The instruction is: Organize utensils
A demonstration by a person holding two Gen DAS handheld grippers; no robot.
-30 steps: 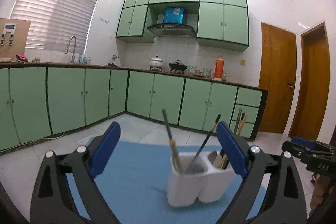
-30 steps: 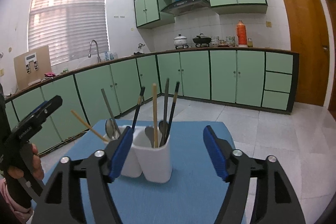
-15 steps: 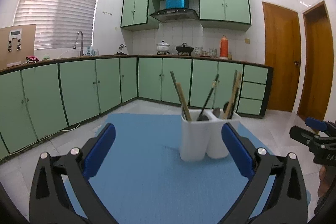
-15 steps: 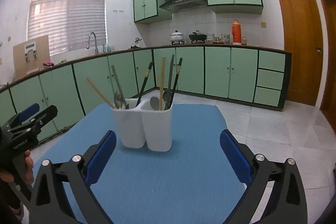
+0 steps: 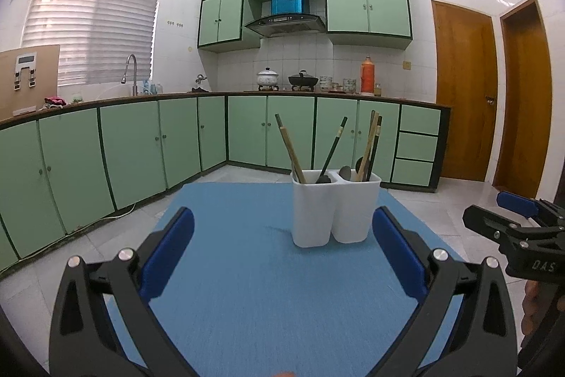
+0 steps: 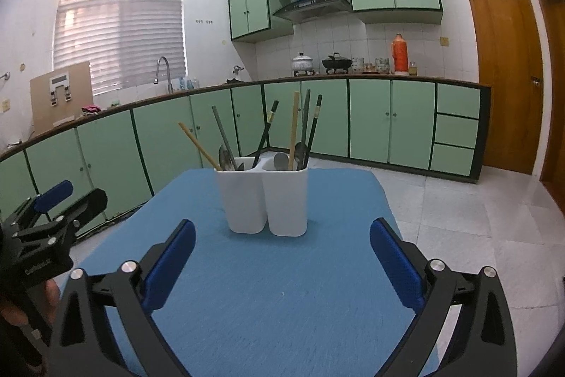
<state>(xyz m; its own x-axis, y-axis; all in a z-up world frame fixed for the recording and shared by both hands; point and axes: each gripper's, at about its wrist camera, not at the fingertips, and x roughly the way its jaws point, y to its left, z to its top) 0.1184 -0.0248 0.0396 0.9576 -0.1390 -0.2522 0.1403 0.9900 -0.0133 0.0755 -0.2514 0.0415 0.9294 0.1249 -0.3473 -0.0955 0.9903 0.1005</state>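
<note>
1. A blue-covered bench (image 5: 247, 288) fills the foreground of a kitchen with green cabinets (image 5: 134, 143).
2. The left hand-held gripper (image 5: 282, 253) hovers over the near side of the bench, its blue pads spread wide with nothing between them.
3. The right hand-held gripper (image 6: 282, 257) hovers alongside, also spread wide and empty.
4. A white two-compartment utensil holder (image 6: 268, 200) stands upright toward the far side of the bench, apart from both grippers.
5. Chopsticks (image 6: 293, 129) and spoons (image 6: 281, 161) stand in both compartments.
</note>
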